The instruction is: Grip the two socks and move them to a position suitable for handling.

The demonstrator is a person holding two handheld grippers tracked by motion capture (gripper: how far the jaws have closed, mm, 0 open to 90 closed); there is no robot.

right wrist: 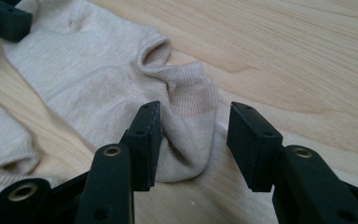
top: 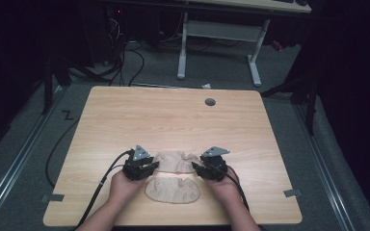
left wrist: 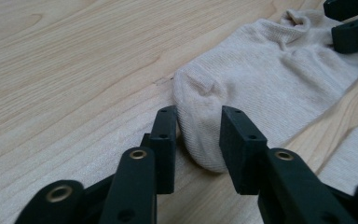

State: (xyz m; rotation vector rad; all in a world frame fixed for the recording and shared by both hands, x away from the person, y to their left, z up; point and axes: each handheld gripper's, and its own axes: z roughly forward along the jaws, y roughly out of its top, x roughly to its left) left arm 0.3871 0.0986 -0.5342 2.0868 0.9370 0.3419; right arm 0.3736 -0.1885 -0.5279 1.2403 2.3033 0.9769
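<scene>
**Two hand-held grippers poised at the ends of a sock**

Two beige socks lie near the front edge of the surface. The far sock stretches flat between the hands; the near sock rests just beside it, closer to the person.

The left hand-held gripper has its jaws spread around one rounded end of the far sock, cloth between them but not yet pinched. The right hand-held gripper is likewise spread over the opposite end, near the cuff opening.

The sock looks light, thin and limp. It will likely sag and fold when lifted, so pinching each end, well inside the edge, should keep it taut. The knit should grip well, though a shallow bite could slip off.
</scene>
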